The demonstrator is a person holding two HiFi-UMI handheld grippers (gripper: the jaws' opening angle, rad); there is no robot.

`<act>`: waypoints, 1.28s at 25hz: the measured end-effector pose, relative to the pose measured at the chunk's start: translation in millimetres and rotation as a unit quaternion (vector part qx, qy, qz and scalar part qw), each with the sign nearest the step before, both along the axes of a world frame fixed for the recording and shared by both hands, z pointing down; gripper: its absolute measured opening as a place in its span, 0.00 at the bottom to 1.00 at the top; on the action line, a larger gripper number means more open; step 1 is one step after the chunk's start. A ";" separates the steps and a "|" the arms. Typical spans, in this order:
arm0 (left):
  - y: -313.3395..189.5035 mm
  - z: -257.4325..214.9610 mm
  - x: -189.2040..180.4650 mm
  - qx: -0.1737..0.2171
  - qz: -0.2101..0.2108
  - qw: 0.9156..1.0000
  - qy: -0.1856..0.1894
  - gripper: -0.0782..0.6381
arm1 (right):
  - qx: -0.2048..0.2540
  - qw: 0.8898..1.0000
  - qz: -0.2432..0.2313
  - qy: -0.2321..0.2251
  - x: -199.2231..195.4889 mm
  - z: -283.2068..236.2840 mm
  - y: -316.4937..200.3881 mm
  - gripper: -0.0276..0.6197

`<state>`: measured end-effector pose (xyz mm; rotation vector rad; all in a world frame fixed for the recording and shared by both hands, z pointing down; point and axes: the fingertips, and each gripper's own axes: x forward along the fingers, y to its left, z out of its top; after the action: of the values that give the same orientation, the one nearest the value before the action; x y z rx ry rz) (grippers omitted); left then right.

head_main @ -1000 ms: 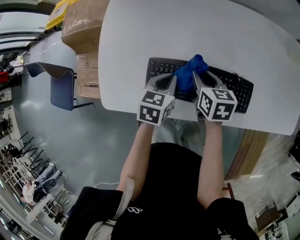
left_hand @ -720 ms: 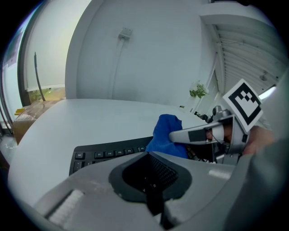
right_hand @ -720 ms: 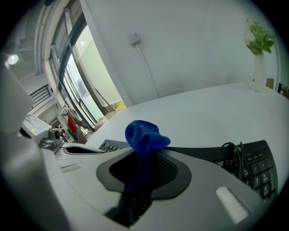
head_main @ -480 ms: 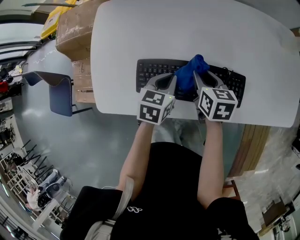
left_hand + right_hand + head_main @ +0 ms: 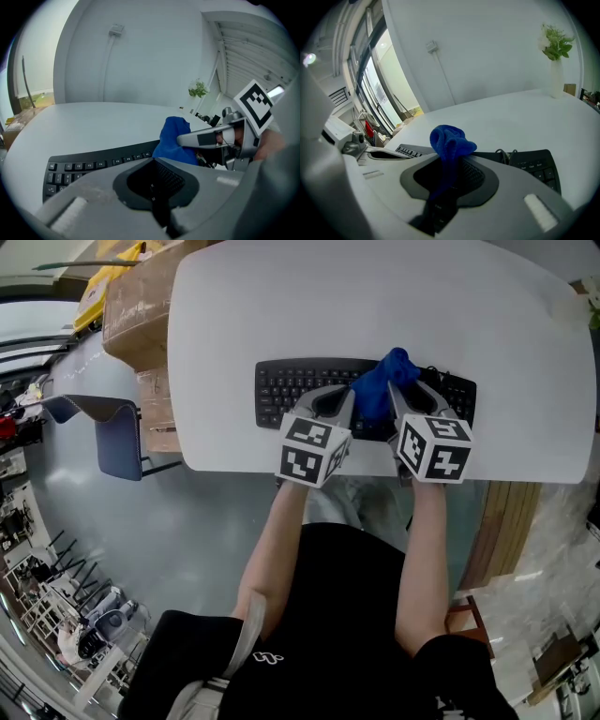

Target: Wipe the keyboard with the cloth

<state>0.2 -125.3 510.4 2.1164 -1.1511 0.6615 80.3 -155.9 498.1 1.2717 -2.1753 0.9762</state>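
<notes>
A black keyboard (image 5: pixel 281 385) lies near the front edge of the white table (image 5: pixel 375 296). A bunched blue cloth (image 5: pixel 380 385) rests on its right half. My right gripper (image 5: pixel 405 397) is shut on the cloth (image 5: pixel 447 140), which sticks up out of its jaws over the keyboard (image 5: pixel 534 164). My left gripper (image 5: pixel 330 407) hovers just left of the cloth, over the keys, with its jaws shut and nothing between them. In the left gripper view the keyboard (image 5: pixel 93 164) runs left, and the cloth (image 5: pixel 173 138) and the right gripper (image 5: pixel 211 138) sit to the right.
Cardboard boxes (image 5: pixel 141 306) and a blue chair (image 5: pixel 117 432) stand on the floor left of the table. A plant in a white vase (image 5: pixel 555 51) stands at the table's far right. The keyboard cable (image 5: pixel 508 154) loops behind the keys.
Both grippers and the cloth now stand further right along the keyboard; in the head view the keyboard and table have slid left. Both grips are unchanged.
</notes>
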 end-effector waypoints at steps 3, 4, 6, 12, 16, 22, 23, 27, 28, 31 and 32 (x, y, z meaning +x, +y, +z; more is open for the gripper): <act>-0.6 -2.2 11.3 0.001 0.006 1.000 0.001 0.11 | 0.001 1.000 0.004 0.004 12.0 -2.2 1.1 0.19; -0.6 -2.3 15.1 0.001 0.008 1.000 0.001 0.11 | 0.001 1.000 0.006 0.004 15.8 -2.4 1.5 0.19; -0.7 -1.7 21.9 0.001 0.012 1.000 0.001 0.11 | 0.001 1.000 0.010 0.006 22.7 -2.8 1.7 0.19; -1.7 0.6 43.0 -0.001 0.026 1.000 0.004 0.11 | 0.005 1.000 0.021 0.010 43.6 -5.5 0.2 0.19; -2.5 -0.7 57.7 0.000 0.037 0.999 0.004 0.11 | 0.009 0.999 0.029 0.012 58.0 -9.4 1.1 0.19; -4.9 1.3 78.0 -0.002 0.052 0.999 0.004 0.11 | 0.013 0.999 0.049 0.015 83.5 -12.2 -0.9 0.19; -4.9 1.0 81.7 -0.001 0.055 0.998 0.004 0.11 | 0.014 0.998 0.052 0.014 87.8 -13.0 -0.6 0.19; -4.7 -1.1 97.7 0.000 0.063 0.998 0.007 0.11 | 0.014 0.998 0.060 0.008 105.8 -14.1 2.7 0.19; -5.7 -0.9 101.5 0.000 0.064 0.998 0.008 0.11 | 0.014 0.998 0.062 0.008 110.3 -13.5 2.8 0.19; -10.0 -0.8 112.1 0.001 0.067 0.998 0.011 0.11 | 0.013 0.998 0.067 0.010 122.1 -11.2 0.8 0.19; -11.2 -0.9 114.7 0.002 0.068 0.998 0.012 0.11 | 0.012 0.997 0.070 0.012 125.7 -10.1 0.2 0.19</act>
<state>114.9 -136.5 509.4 2.2145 -1.0023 0.6936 205.9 -155.6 487.9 1.4563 -2.1097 0.9862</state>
